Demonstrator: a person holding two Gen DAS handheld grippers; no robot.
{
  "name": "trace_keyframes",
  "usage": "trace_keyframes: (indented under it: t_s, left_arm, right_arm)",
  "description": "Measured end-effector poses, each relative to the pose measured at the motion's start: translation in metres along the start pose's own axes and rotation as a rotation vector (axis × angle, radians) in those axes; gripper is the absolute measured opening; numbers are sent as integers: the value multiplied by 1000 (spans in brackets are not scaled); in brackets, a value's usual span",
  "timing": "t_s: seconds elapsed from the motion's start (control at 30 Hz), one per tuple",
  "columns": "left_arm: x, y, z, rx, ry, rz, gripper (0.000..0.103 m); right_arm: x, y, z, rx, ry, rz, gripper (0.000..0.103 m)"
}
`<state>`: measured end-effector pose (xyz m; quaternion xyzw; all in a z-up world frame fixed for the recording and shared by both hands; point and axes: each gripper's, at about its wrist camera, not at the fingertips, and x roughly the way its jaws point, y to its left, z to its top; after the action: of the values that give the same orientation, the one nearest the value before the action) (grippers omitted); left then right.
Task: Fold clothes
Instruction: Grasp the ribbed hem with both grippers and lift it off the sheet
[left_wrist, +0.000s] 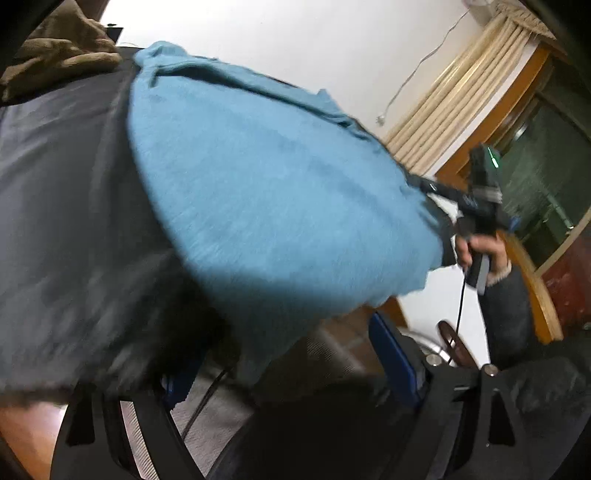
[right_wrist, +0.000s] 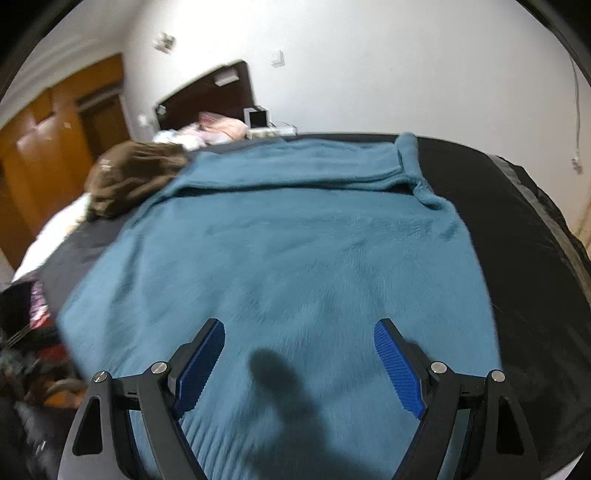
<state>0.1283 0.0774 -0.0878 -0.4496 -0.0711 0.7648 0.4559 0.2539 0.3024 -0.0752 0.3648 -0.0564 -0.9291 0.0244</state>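
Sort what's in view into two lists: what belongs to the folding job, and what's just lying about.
Belongs to the job:
- blue sweater, spread on the dark cover
- right gripper, fingers apart above the sweater
- left gripper

Lying about:
- brown garment
- pink bedding
- curtain

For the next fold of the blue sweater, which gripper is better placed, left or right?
Right, probably. The right gripper is open above the blue sweater near its ribbed hem, while the left gripper sits low at the edge.

fuzzy teal sweater (right_wrist: 288, 258) — spread flat, sleeve folded across
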Motion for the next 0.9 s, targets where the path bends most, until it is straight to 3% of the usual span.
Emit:
trace_keyframes:
  t_s: [0.3, 0.57, 0.67, 0.7, 0.77, 0.87, 0.9]
  left_arm:
    - [5, 3, 3, -26, -24, -56, 88]
    - [9, -4, 4, -9, 1, -60, 88]
    - [10, -6, 4, -7, 11, -61, 88]
    - [11, -7, 5, -6, 15, -61, 87]
    - [12, -8, 5, -4, 22, -62, 78]
    - [13, -5, 3, -21, 59, -51, 45]
    - [14, -6, 3, -27, 73, -50, 29]
  right_arm:
    - [-81, -43, -63, 94, 39, 39, 85]
    - [-60, -71, -93, 205, 139, 15, 84]
    - [-50, -85, -92, 277, 142, 60, 62]
    - [-48, -86, -92, 288, 149, 76, 49]
    - [-43, -84, -94, 286, 168, 110, 34]
    - [-43, -75, -95, 248, 183, 107, 18]
    - [-45, -73, -94, 239, 176, 109, 15]
